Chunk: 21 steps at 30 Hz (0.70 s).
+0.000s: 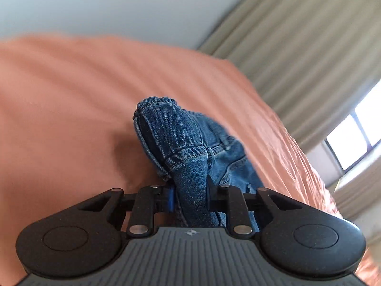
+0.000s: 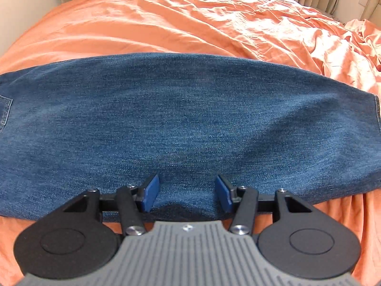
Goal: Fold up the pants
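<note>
On the bed, the jeans lie flat across an orange sheet, long axis running left to right in the right wrist view. A stitched pocket corner shows at the left edge, a hem at the far right edge. Denim is smooth, with few creases.

Right tool: fingers apart, blue pads over the near edge of the denim with fabric showing between them. Can't tell if the pads touch the cloth.

Left tool: clamped on a bunched fold of the jeans. A seamed, stitched edge stands up from between the fingers, and the rest of the fabric trails away behind it toward the sheet. Left wrist view is tilted and motion-blurred, and only a sliver of one blue pad is visible beside the denim.

Outward: the sheet is wrinkled, more crumpled toward the far right. Beige curtains hang behind the bed, with a bright window and a pale wall beyond.
</note>
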### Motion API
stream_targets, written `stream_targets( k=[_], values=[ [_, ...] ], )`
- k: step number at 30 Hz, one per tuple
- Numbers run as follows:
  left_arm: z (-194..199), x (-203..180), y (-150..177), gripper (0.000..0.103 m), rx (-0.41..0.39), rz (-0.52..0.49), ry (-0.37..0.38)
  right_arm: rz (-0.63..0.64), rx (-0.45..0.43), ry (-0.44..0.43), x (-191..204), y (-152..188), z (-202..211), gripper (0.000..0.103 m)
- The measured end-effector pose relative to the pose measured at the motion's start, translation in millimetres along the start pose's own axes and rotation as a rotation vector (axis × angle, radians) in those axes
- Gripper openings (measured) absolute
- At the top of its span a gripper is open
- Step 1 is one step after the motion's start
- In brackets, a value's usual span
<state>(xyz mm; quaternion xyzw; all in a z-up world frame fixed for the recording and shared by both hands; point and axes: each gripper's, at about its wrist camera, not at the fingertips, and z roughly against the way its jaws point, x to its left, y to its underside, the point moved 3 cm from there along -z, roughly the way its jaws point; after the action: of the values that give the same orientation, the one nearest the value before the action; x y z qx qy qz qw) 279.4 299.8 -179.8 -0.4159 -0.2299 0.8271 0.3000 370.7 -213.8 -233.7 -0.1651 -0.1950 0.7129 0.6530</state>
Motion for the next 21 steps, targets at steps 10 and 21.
stream_targets(
  k=[10, 21],
  values=[
    [-53, 16, 28, 0.032, 0.093, -0.119, -0.118, 0.013, 0.031, 0.018, 1, -4, -4, 0.052],
    [-4, -17, 13, 0.065, 0.120, -0.157, -0.134, -0.107, -0.028, -0.040, -47, -7, 34, 0.058]
  ],
)
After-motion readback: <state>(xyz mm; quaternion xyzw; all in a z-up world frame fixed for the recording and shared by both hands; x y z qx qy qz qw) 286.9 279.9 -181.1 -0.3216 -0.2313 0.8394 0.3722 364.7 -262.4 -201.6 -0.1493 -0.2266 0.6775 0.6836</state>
